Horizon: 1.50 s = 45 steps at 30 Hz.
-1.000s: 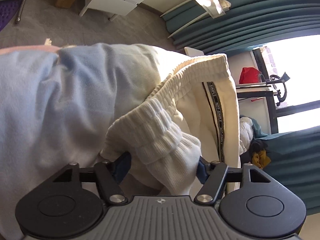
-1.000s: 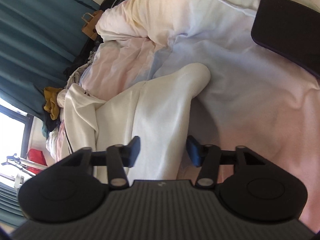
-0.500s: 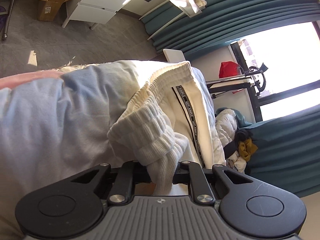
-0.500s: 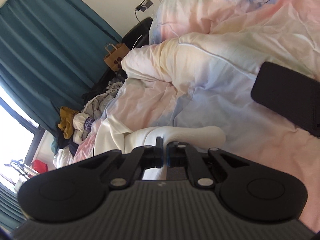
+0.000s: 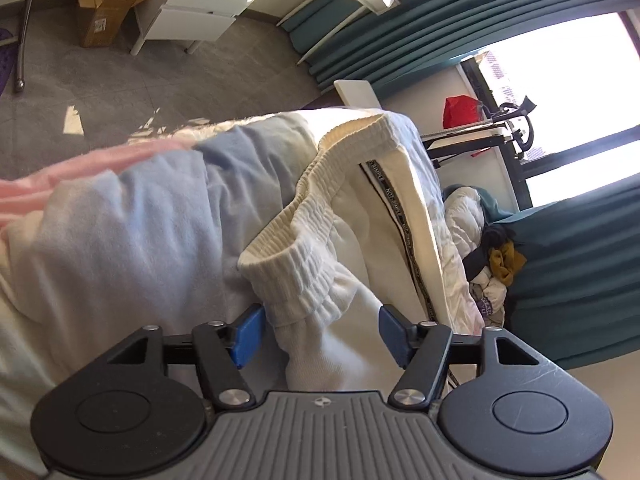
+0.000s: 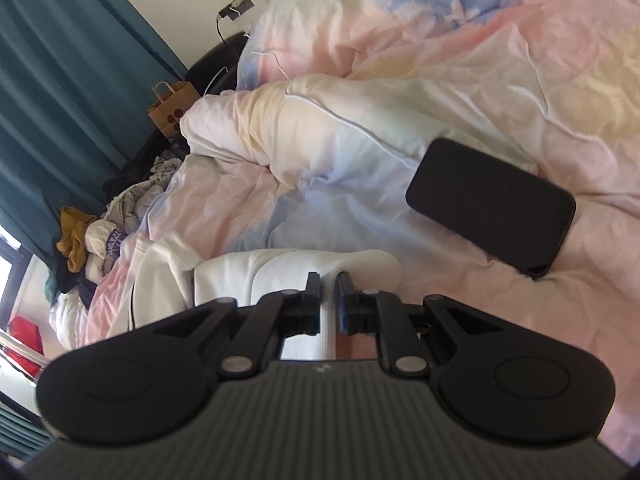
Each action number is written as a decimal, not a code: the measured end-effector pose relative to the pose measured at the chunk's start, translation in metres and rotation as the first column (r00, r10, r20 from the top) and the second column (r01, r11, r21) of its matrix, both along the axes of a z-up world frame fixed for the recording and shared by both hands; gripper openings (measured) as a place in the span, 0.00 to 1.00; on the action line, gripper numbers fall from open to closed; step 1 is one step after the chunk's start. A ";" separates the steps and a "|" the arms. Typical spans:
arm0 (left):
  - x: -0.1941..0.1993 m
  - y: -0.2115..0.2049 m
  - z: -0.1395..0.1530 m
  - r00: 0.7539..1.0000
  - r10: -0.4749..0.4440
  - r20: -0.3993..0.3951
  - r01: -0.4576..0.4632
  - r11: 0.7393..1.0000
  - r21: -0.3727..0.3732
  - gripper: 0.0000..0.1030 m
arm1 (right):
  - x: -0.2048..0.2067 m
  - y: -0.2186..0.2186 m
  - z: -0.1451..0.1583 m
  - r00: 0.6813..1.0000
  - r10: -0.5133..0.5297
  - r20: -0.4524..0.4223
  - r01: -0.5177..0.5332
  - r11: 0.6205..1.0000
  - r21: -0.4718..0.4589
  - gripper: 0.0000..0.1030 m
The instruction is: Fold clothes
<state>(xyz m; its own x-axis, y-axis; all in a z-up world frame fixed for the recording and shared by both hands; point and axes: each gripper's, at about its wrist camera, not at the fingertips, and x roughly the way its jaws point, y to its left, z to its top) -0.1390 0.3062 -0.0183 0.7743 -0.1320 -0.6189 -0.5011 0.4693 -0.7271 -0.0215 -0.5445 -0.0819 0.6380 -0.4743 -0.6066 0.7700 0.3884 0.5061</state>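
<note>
Cream-white sweatpants (image 5: 360,220) with a black lettered side stripe lie on the pastel duvet (image 5: 140,220). In the left wrist view the ribbed ankle cuff (image 5: 296,276) lies between the blue pads of my left gripper (image 5: 320,334), which is open around it. In the right wrist view my right gripper (image 6: 329,300) is shut on a fold of the white pant leg (image 6: 288,268) and holds it just above the bed.
A black phone (image 6: 492,204) lies on the duvet right of the pant leg. A heap of clothes (image 6: 92,236) sits at the bed's far side by teal curtains (image 6: 60,80). Beyond the bed edge are grey floor (image 5: 120,92), white drawers (image 5: 208,4) and a cardboard box (image 5: 104,4).
My left gripper, shut on the cuff half a second ago, has opened. My right gripper closed on the pant leg and lifted it; it stays shut.
</note>
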 end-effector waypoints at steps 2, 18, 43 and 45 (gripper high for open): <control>0.023 0.010 0.007 1.000 -0.009 0.010 0.009 1.000 0.019 0.75 | -0.001 0.009 0.013 1.000 0.000 -0.003 0.000 0.996 -0.087 0.41; 0.237 0.104 0.006 0.993 -0.116 -0.027 0.119 0.987 0.104 0.74 | 0.077 0.093 0.028 0.871 0.474 -0.129 -0.490 0.818 -0.301 0.69; 0.366 0.123 -0.077 0.996 -0.073 -0.041 0.073 0.997 -0.011 0.12 | 0.329 0.226 -0.016 0.573 0.792 -0.209 -0.795 0.477 -0.374 0.68; 0.376 0.123 -0.089 0.994 -0.082 -0.078 0.083 0.997 0.008 0.12 | 0.348 0.224 -0.033 0.577 0.778 -0.248 -0.801 0.478 -0.362 0.68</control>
